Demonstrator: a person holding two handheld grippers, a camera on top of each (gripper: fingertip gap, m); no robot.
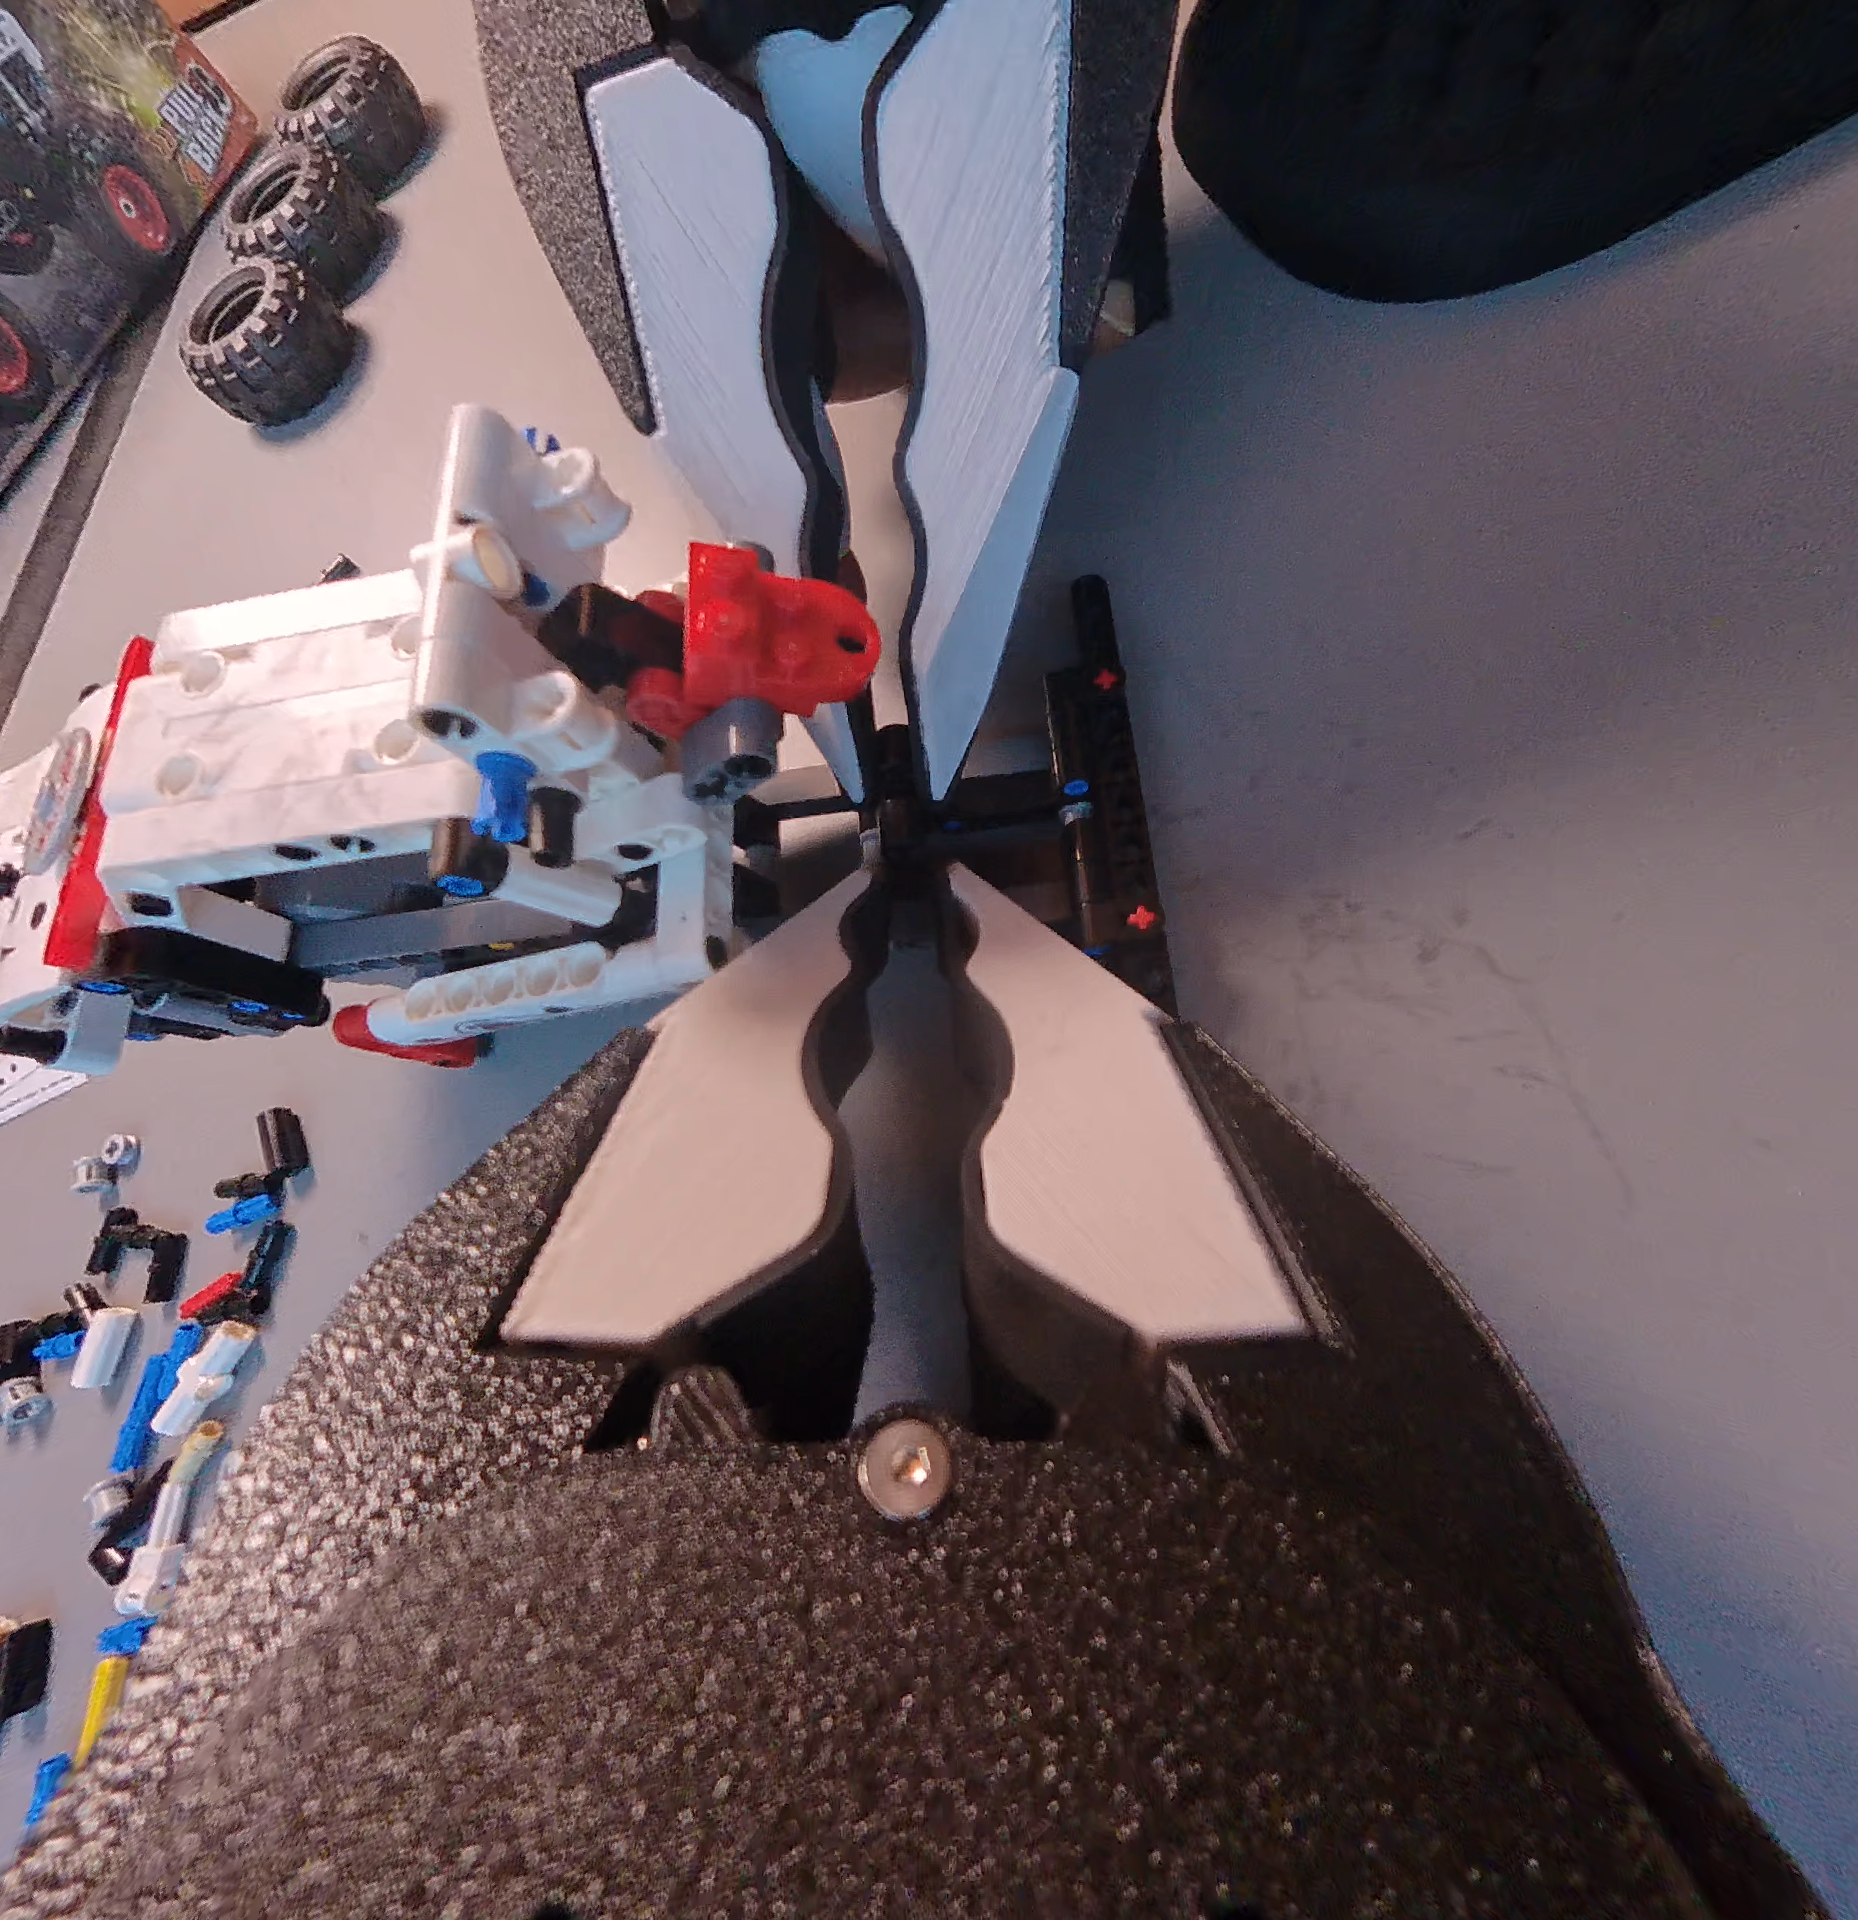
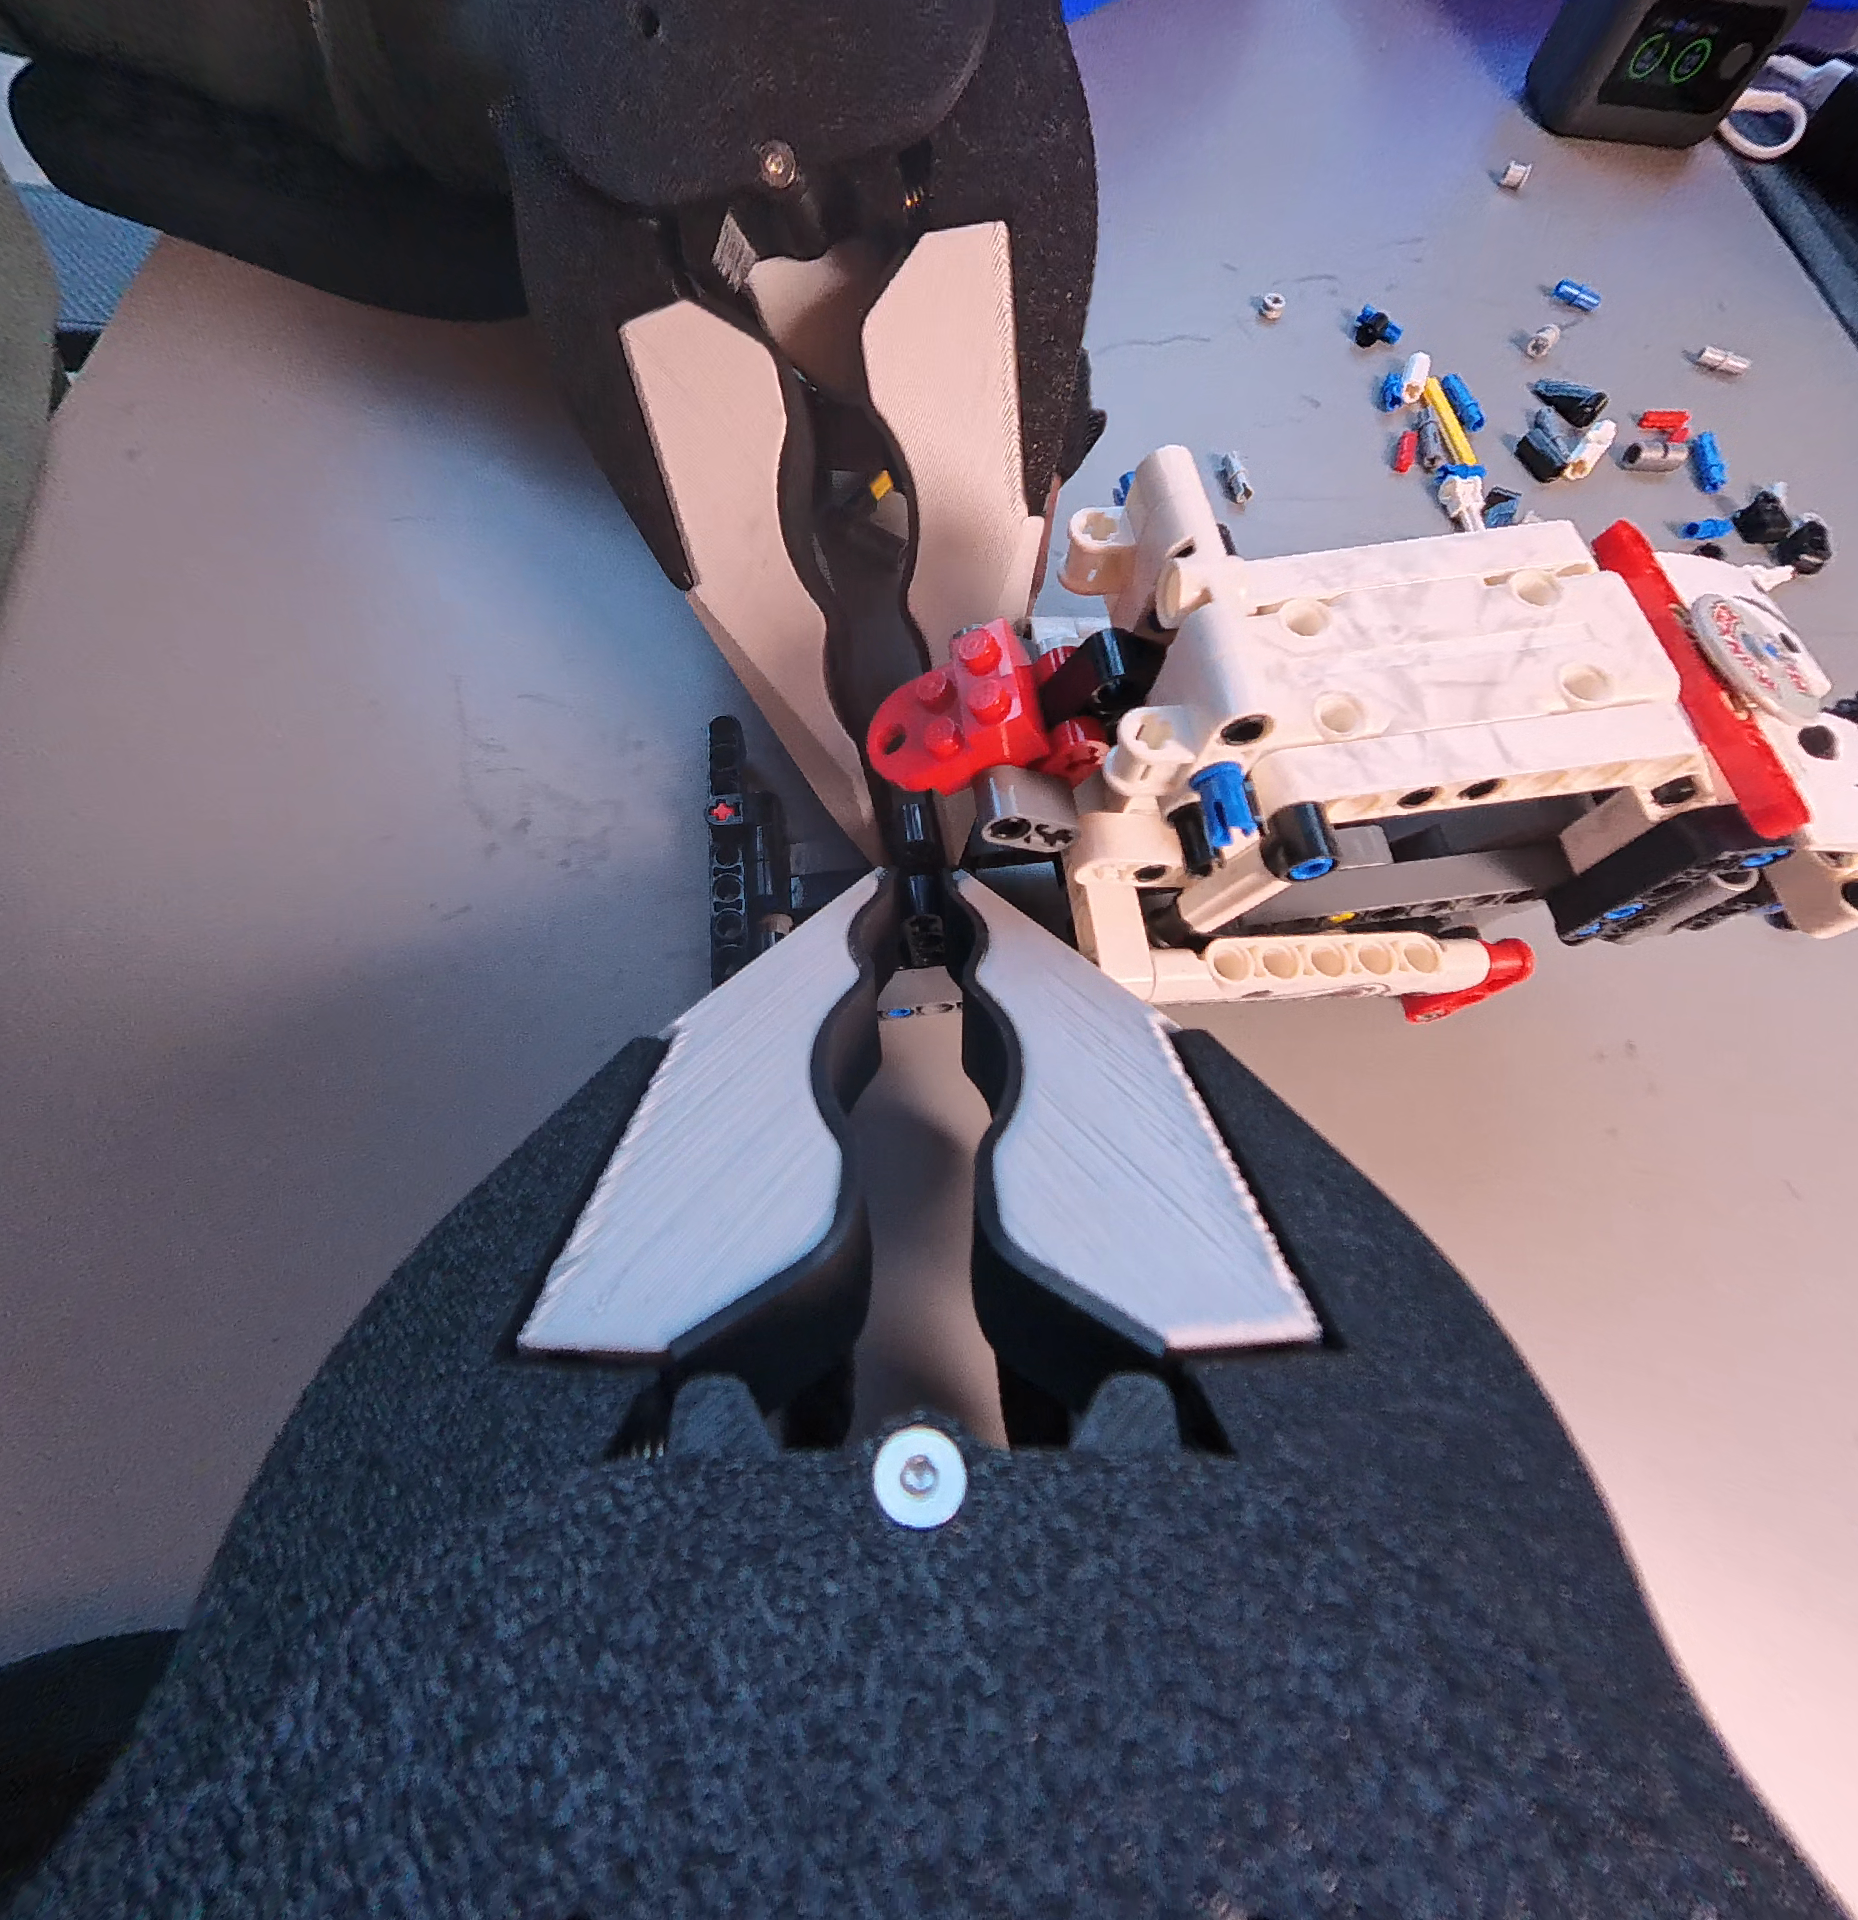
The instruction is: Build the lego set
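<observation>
A partly built white and red lego truck (image 1: pixel 312 790) lies on the grey table, also in the right wrist view (image 2: pixel 1424 727). A red studded plate (image 1: pixel 779 644) (image 2: pixel 956 717) sits at its near end. A black axle piece (image 1: pixel 904 821) (image 2: pixel 920 914) joins the truck to a black beam with red pins (image 1: pixel 1112 810) (image 2: pixel 733 842). My left gripper (image 1: pixel 904 868) and right gripper (image 2: pixel 917 883) face each other tip to tip. Both are shut on this black axle piece. In each view the other gripper comes in from the top (image 1: pixel 894 774) (image 2: pixel 904 831).
Three black tyres (image 1: pixel 291 229) and the set's box (image 1: pixel 63 187) lie at the far left. Several loose small pins and connectors lie by the truck (image 1: pixel 156 1351) (image 2: pixel 1527 426). A dark device with a screen (image 2: pixel 1673 62) stands far right. A dark sleeve (image 1: pixel 1527 135) shows behind. Less than 4 cm separates the two grippers' tips. Left tips and right tips are each some 25 cm from the truck (image 2: pixel 1527 426).
</observation>
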